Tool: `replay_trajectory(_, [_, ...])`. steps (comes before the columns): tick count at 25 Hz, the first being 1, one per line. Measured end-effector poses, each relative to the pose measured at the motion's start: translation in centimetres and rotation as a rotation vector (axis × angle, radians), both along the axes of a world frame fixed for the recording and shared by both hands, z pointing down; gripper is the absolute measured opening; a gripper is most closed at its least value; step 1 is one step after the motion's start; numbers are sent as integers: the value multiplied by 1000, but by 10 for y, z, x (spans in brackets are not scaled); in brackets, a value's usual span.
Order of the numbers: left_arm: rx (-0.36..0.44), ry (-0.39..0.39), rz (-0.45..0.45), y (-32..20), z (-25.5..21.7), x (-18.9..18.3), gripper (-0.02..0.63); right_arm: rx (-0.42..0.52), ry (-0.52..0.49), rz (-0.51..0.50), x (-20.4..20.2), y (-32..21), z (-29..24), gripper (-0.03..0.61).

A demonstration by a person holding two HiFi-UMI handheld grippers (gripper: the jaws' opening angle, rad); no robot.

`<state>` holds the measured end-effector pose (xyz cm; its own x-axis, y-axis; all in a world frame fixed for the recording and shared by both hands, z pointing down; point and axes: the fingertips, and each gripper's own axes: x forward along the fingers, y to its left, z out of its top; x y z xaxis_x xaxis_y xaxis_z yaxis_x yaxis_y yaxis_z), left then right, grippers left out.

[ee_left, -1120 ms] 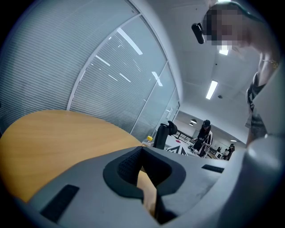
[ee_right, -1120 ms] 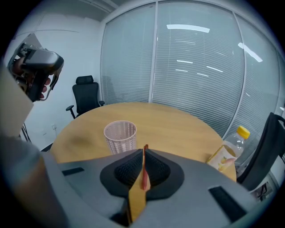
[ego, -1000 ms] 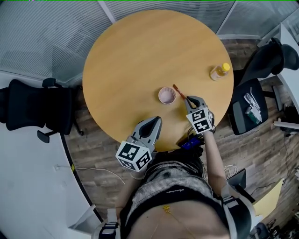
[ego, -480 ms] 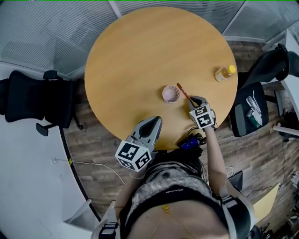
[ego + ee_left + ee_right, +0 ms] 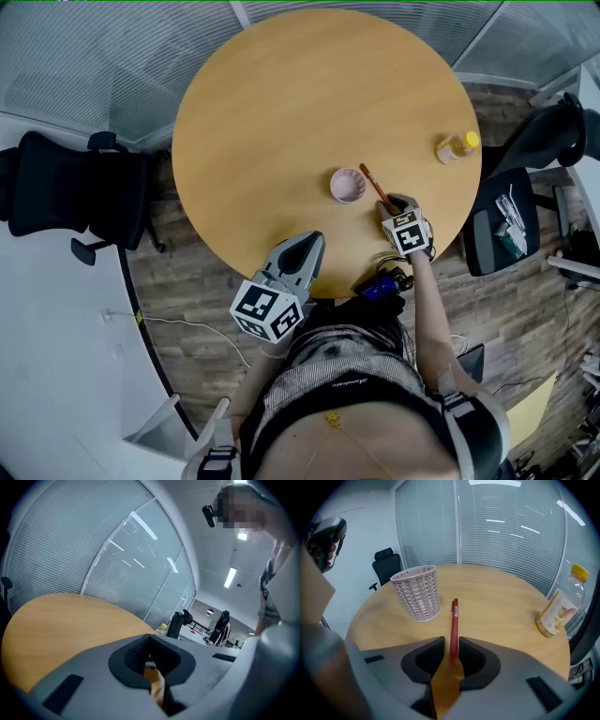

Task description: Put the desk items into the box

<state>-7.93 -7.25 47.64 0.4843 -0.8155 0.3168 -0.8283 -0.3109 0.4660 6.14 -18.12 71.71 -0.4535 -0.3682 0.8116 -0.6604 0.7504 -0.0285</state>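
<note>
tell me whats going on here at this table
A person stands at a round wooden table with a gripper in each hand. The right gripper has a red pen between its jaws, which have just been opening. The pen looks to lie on the table beside a pink woven cup. The left gripper is shut and empty at the table's near edge. A yellow-capped bottle stands further right.

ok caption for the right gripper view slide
Right gripper, jaws just opened, red pen between them on the round table, beside a pink woven cup; juice bottle beyond.
</note>
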Motion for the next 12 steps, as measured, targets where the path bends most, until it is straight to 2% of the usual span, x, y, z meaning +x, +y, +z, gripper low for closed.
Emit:
replay_trajectory(8, [7, 9, -7, 2, -1, -3, 2, 0, -69, 58, 4, -3, 7, 94])
replay_trajectory(12, [13, 13, 0, 4, -4, -2, 2, 0, -61, 55, 3, -3, 5, 68])
